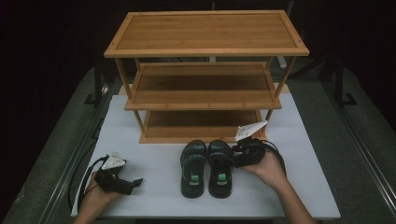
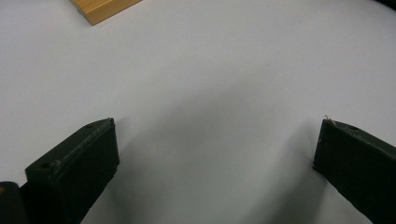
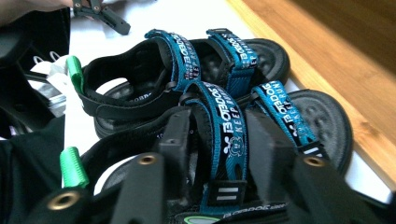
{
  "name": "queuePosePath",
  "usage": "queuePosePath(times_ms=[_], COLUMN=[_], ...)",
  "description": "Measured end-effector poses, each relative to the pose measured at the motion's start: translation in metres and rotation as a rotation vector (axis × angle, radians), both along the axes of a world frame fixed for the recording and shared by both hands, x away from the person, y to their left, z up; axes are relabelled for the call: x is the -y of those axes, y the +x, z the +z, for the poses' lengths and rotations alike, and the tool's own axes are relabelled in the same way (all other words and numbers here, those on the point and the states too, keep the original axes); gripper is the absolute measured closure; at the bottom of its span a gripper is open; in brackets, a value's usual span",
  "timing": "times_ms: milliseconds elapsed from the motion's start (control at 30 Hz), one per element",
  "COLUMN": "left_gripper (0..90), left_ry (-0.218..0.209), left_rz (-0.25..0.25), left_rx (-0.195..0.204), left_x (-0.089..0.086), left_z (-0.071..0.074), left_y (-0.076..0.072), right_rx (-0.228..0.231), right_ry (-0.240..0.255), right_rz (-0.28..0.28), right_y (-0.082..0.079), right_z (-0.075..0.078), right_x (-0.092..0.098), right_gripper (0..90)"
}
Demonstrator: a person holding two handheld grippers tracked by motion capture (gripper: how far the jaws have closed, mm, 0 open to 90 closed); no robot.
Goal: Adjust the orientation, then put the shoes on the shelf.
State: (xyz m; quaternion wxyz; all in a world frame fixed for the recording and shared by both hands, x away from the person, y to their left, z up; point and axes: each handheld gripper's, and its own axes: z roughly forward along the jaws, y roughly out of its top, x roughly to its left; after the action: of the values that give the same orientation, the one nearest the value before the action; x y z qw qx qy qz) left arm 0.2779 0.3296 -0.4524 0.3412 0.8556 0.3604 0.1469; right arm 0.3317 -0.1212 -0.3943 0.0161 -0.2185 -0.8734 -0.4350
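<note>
White bench (image 1: 154, 186) surface runs bare along the near edge, and that's where the left hand-held gripper (image 1: 122, 179) sits, low at the near left corner, jaws spread wide with nothing between them. In the left gripper view there's plain white bench top between the two black pads, with a corner of the wooden rack (image 2: 100, 8) showing far off. Plenty of open room around that side, well apart from the footwear.

Now to the middle: a pair of black sandals (image 1: 206, 168), side by side and touching, heels toward the person, toes pointing at the rack. Green pull tabs (image 3: 74, 165) stand at the heels. The right hand-held gripper (image 1: 239, 156) comes in from the right and straddles the blue strap (image 3: 229, 135) of the right sandal (image 1: 220, 168); in the right gripper view the jaws stand on either side of that strap, part open, and I cannot tell whether the pads actually press on it. White lettering on the straps reads "KEEP RUN" under a larger brand word that I can't make out.

Beyond, the toes lie near the front edge of the bamboo rack's bottom shelf (image 1: 201, 122), a narrow strip of bench between. Three tiers rise behind, all bare wood.
</note>
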Motion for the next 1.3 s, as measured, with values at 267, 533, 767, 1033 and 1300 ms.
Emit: queuePosePath(times_ms=[267, 533, 767, 1033, 1300], left_gripper=[0.0, 0.0, 0.0, 4.9, 15.8], left_ry=[-0.015, -0.059, -0.109, -0.15, -0.192], left_rz=[-0.007, -0.054, -0.153, -0.271, -0.36], left_rx=[-0.002, 0.029, 0.046, 0.057, 0.042], left_x=[-0.002, 0.013, 0.045, 0.082, 0.112], left_z=[0.002, 0.021, 0.044, 0.068, 0.077], left_y=[0.0, -0.001, 0.003, 0.014, 0.025], right_rx=[0.031, 0.041, 0.044, 0.05, 0.048], right_ry=[0.05, 0.043, 0.041, 0.045, 0.03], right_rz=[-0.045, -0.053, -0.063, -0.065, -0.053], right_y=[-0.005, -0.008, -0.008, -0.009, -0.011], right_z=[0.007, 0.008, 0.007, 0.01, 0.008], right_x=[0.011, 0.013, 0.014, 0.014, 0.011], right_gripper=[46.0, 43.0, 41.1, 39.0, 40.6])
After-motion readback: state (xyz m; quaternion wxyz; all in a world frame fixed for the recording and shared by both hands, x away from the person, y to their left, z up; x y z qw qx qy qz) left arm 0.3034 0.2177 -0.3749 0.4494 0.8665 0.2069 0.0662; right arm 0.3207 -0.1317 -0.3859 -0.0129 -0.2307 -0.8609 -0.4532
